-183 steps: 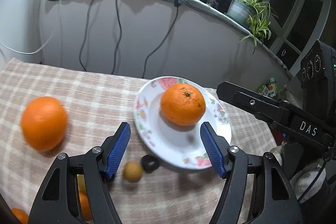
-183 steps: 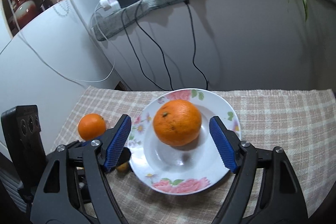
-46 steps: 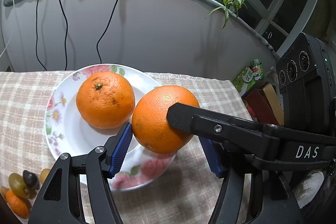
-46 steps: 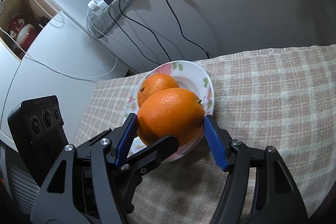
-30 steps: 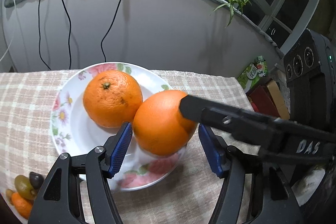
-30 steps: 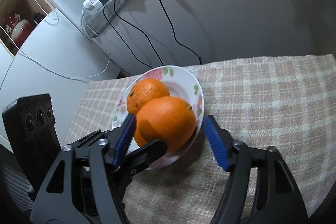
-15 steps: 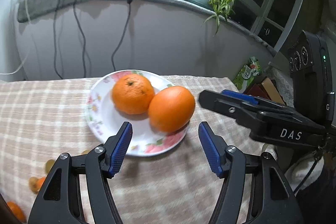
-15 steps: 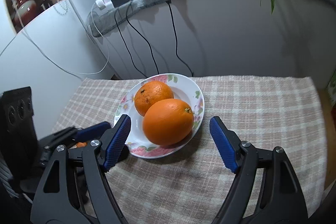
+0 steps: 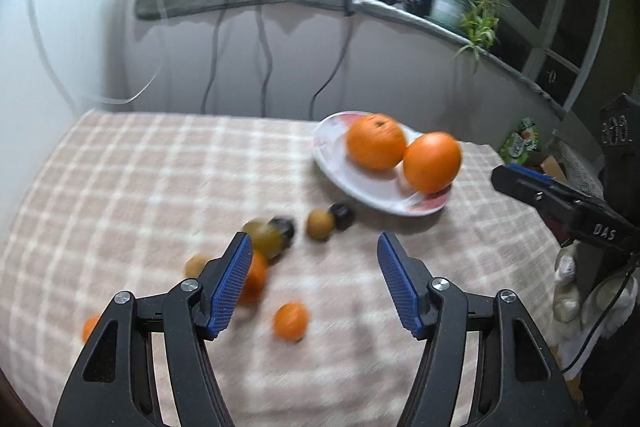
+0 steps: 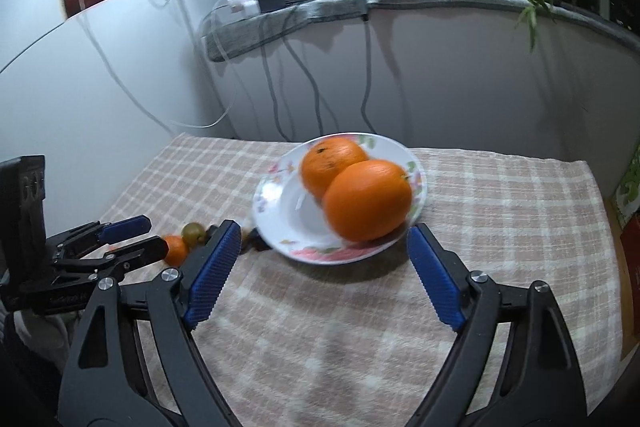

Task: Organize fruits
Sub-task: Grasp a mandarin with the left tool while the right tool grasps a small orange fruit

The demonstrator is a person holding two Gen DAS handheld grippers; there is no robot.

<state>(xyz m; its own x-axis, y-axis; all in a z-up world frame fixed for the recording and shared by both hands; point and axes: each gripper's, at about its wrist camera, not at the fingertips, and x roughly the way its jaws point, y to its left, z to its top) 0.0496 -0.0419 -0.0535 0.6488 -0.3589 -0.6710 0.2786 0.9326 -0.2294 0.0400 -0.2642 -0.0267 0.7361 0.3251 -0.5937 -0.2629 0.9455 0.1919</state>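
Plate (image 10: 276,203) with two oranges (image 10: 367,200)

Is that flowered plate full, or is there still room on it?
Still room: the plate holds two oranges toward one side, with bare white beside them.

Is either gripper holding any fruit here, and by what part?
Nothing is held. The left gripper and right gripper are both open and empty; both oranges sit on the plate.

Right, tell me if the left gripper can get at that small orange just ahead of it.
Probably yes: the left gripper is open and empty, the small orange lies loose on the cloth between its fingers' line, nothing covering it.
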